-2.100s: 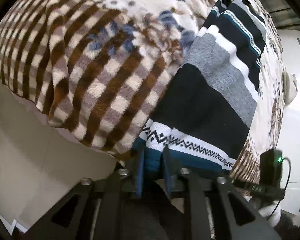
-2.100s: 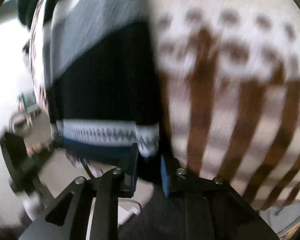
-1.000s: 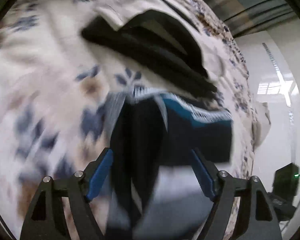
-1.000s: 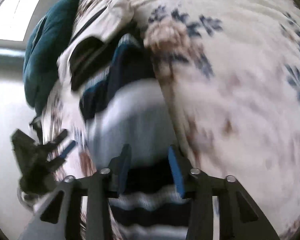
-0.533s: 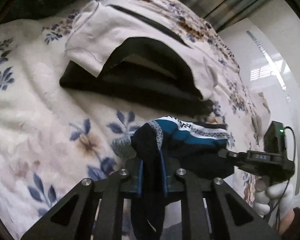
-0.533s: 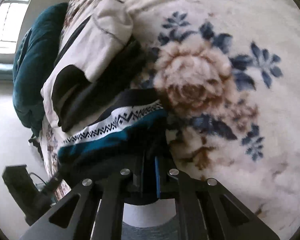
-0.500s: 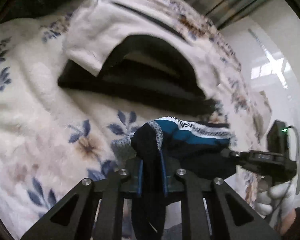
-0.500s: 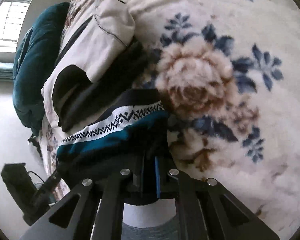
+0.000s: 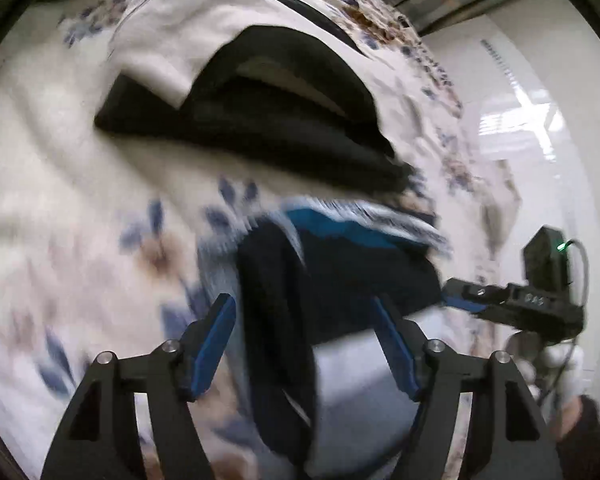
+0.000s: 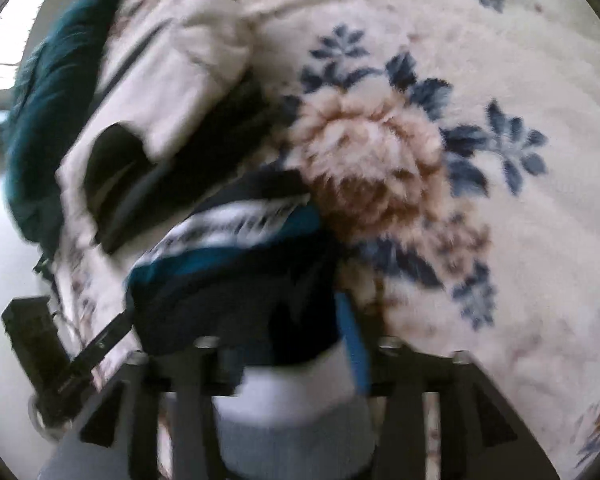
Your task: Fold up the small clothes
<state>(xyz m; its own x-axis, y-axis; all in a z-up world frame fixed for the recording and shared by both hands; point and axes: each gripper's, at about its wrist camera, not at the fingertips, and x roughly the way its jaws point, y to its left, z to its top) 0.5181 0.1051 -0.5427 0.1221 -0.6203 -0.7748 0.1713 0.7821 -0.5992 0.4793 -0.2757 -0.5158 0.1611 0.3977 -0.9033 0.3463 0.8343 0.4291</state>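
A small striped sweater in black, teal, white and grey lies folded over on the floral blanket. My left gripper is open, its blue pads on either side of the sweater's folded edge. In the right wrist view the same sweater lies just in front of my right gripper, whose jaws stand apart around the cloth; the view is blurred. The right gripper also shows in the left wrist view at the sweater's far corner.
A white and black garment lies beyond the sweater, also seen in the right wrist view. A dark teal cushion sits at the bed's far left. The bed edge and white floor are to the right.
Both grippers were shut on the sweater's folded edge half a second ago. Now both have opened and let the sweater go on the blanket.
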